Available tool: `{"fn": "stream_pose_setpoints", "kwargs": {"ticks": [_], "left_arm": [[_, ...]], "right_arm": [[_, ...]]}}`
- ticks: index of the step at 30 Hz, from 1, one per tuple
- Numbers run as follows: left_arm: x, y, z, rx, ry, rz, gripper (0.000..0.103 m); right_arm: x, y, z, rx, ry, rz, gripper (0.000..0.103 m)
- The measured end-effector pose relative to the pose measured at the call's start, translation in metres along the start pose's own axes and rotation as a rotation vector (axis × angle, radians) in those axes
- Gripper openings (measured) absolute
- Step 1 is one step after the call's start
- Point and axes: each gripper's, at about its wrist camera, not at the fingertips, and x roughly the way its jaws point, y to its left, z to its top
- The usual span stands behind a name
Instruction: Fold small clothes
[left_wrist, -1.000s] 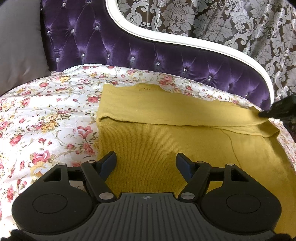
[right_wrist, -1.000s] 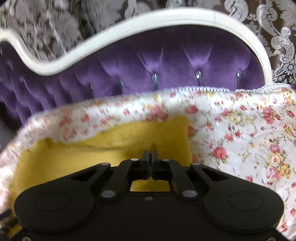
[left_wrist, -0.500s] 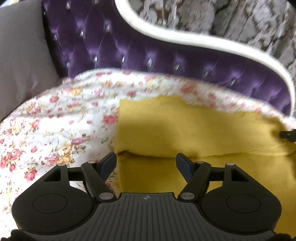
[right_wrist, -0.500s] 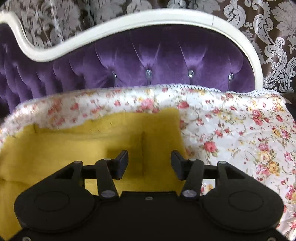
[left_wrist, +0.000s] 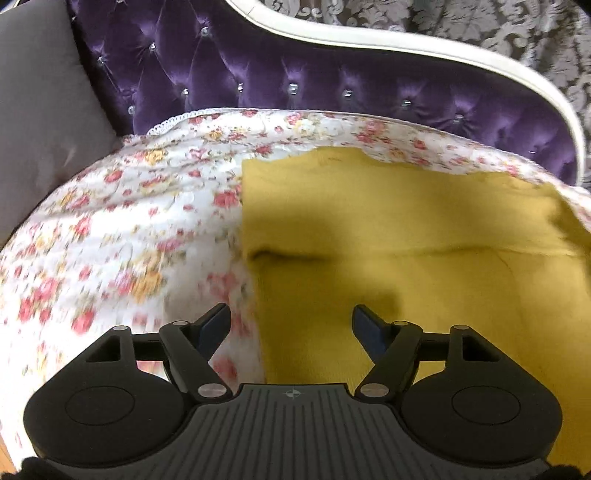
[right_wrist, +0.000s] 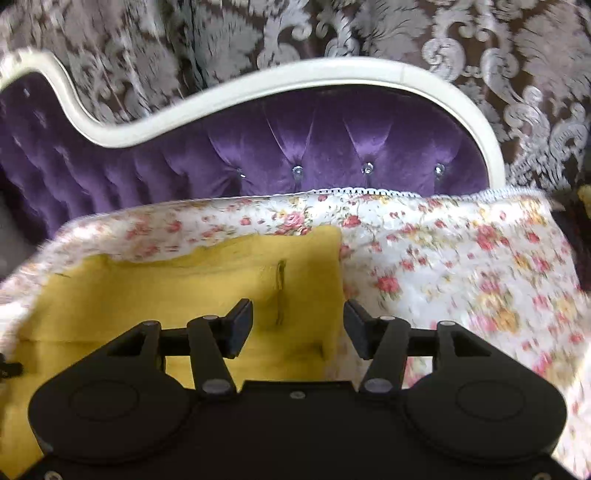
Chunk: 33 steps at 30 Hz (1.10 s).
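We see the yellow garment (left_wrist: 388, 221) only in part: in the left wrist view its near edge disappears behind the left gripper (left_wrist: 291, 328) and its right side runs off the frame. In the right wrist view the right gripper (right_wrist: 298, 325) covers its near part. The floral bedspread (left_wrist: 129, 229) beside the garment is smeared with blur, its flowers indistinct. We cannot tell which kind of garment it is.

Mustard garment (left_wrist: 388, 229) on floral bedspread (left_wrist: 140, 229)
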Motion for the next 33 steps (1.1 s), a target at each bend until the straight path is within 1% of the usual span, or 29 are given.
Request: {"fn": "stream_pose_setpoints", "kwargs": {"ticks": [2,5,9,14,19,22,25,30,32,33], "left_arm": [[-0.019,-0.001,-0.016,0.001,0.002,-0.016,0.071],[-0.046,-0.005,-0.042,0.002,0.015,-0.018,0.070],[-0.075,-0.006,-0.075,-0.010,0.044,-0.064,0.070],[-0.108,0.000,-0.110,-0.057,0.043,-0.057,0.070],[-0.126,0.004,-0.133,-0.095,0.043,-0.056,0.070],[-0.131,0.003,-0.138,-0.101,0.036,-0.046,0.070],[-0.133,0.000,-0.143,-0.095,0.030,-0.044,0.070],[-0.133,-0.006,-0.148,-0.052,0.020,-0.019,0.070],[-0.132,-0.009,-0.149,-0.038,0.019,-0.010,0.070],[-0.132,-0.010,-0.150,-0.031,0.015,-0.005,0.070]], "right_arm": [[-0.026,-0.010,-0.017,0.031,0.008,0.038,0.061],[-0.058,-0.023,-0.047,0.060,0.036,0.067,0.061],[-0.092,-0.034,-0.089,0.075,0.093,0.092,0.061],[-0.125,-0.042,-0.134,0.087,0.141,0.124,0.061],[-0.139,-0.049,-0.167,0.127,0.179,0.167,0.061],[-0.142,-0.054,-0.180,0.147,0.198,0.193,0.061],[-0.142,-0.057,-0.191,0.156,0.209,0.217,0.061],[-0.144,-0.065,-0.197,0.196,0.203,0.256,0.061],[-0.144,-0.067,-0.198,0.214,0.211,0.277,0.057],[-0.144,-0.067,-0.200,0.220,0.216,0.294,0.047]]}}
